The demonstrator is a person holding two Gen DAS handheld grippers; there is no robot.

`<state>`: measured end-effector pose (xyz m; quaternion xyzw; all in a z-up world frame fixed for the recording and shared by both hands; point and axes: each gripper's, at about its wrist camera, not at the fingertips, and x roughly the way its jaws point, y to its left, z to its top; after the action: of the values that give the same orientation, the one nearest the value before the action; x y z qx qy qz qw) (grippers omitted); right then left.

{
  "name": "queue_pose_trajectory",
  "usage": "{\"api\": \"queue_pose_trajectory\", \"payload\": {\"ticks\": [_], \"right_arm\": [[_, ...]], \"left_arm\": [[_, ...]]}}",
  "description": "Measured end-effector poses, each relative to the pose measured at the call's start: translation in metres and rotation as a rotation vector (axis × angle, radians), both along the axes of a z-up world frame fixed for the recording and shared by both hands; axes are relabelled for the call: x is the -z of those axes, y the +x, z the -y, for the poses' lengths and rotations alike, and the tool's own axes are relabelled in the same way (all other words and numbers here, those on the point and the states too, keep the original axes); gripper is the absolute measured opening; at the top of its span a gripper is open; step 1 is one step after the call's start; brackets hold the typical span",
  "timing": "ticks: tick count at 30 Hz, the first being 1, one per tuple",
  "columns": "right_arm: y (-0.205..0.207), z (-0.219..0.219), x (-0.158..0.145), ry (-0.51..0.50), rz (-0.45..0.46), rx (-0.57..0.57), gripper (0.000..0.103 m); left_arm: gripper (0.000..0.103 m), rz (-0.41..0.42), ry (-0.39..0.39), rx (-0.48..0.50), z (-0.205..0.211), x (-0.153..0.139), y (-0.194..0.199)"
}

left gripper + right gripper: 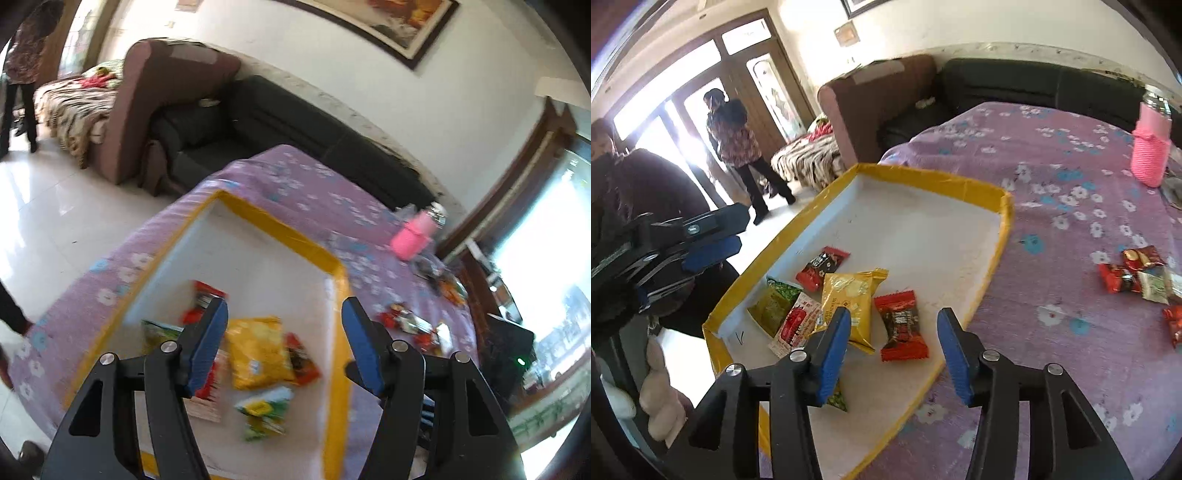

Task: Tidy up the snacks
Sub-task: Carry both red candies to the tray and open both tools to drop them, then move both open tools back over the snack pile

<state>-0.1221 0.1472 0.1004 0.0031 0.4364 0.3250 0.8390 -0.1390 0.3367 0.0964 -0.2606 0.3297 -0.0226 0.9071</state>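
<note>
Both my claws hang spread wide, gripping nothing: my left claw and my right claw sit above the near end of the yellow-edged tray. Below and between my right fingers lie a yellow packet and a red packet, with a green packet off to the left. The tray rests on a bench under a purple flowered cloth. More loose snacks lie well right of me; a pink-sleeved bottle stands far ahead-right. Beyond are a black sofa and white wall.
</note>
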Motion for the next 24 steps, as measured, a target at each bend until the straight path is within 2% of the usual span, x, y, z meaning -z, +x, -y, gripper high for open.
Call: {"api": "queue_pose_trajectory", "payload": {"ticks": [4, 11, 15, 19, 22, 24], "right_arm": [[0.0, 0.023, 0.001, 0.017, -0.001, 0.036, 0.05], [0.002, 0.086, 0.008, 0.02, -0.006, 0.142, 0.051], [0.009, 0.15, 0.007, -0.004, 0.01, 0.274, 0.051], [0.024, 0.231, 0.006, 0.0, -0.003, 0.464, 0.053], [0.039, 0.267, 0.008, -0.014, -0.011, 0.553, 0.054], [0.048, 0.275, 0.011, -0.016, -0.016, 0.571, 0.054]], "left_arm": [[0.064, -0.008, -0.027, 0.064, 0.027, 0.0, -0.002], [0.063, -0.037, 0.029, 0.179, 0.081, 0.001, 0.002], [0.063, -0.028, 0.065, 0.21, 0.103, 0.001, 0.002], [0.063, -0.043, 0.07, 0.252, 0.119, 0.011, 0.005], [0.063, -0.061, 0.079, 0.283, 0.131, 0.018, 0.009], [0.063, -0.066, 0.097, 0.296, 0.137, 0.02, 0.008]]}}
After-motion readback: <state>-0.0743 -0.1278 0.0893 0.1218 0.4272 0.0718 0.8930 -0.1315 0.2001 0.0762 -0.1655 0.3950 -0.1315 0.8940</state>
